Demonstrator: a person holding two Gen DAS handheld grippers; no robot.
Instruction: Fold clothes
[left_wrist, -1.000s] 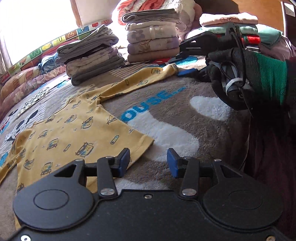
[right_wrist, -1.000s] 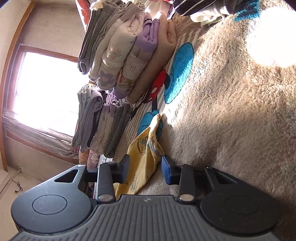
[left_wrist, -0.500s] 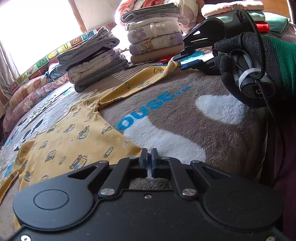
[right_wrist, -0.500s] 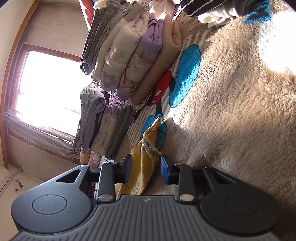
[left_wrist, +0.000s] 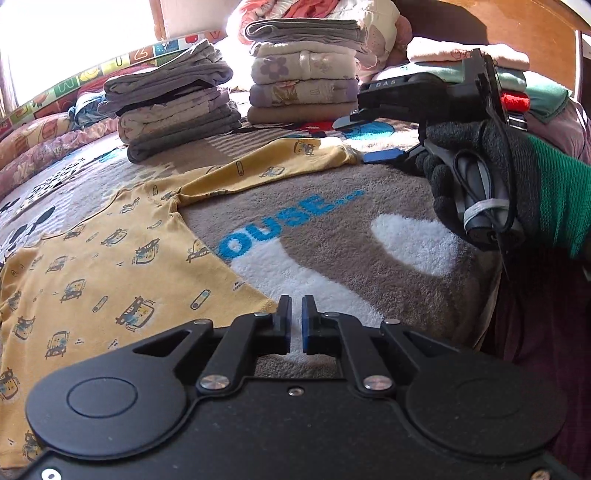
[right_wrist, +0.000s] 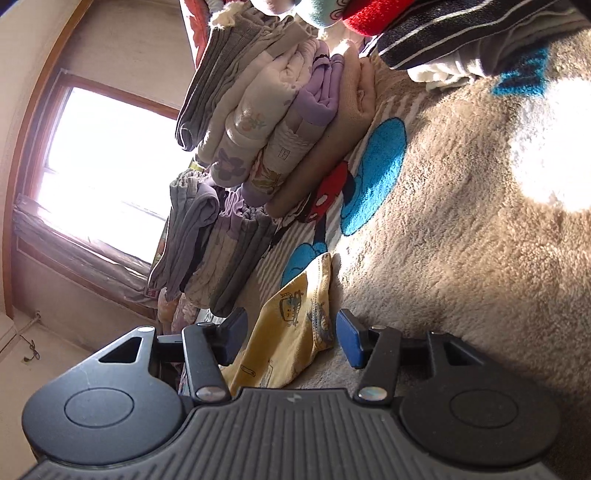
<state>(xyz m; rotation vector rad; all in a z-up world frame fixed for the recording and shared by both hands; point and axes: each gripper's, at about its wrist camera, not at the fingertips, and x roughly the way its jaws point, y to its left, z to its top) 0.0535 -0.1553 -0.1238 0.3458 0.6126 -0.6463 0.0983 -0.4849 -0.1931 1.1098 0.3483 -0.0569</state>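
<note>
Yellow shirt (left_wrist: 110, 266) with cartoon prints lies flat, sleeve (right_wrist: 295, 325) outstretched.

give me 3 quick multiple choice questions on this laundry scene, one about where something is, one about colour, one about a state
1. Where does the sleeve cuff lie?
A. on top of a folded stack
B. between the right gripper's fingers
C. under the window

2. What colour is the spread-out shirt?
A. yellow
B. purple
C. red

3. How do the left gripper's jaws stand?
A. wide apart
B. clamped on a grey towel
C. nearly together at the shirt's hem corner

Answers: 1 B, the right wrist view shows the cuff between the opening jaws, pads clear of it. 2 A, yellow with small printed figures. 3 C, only a narrow gap shows between the blue pads.
</note>
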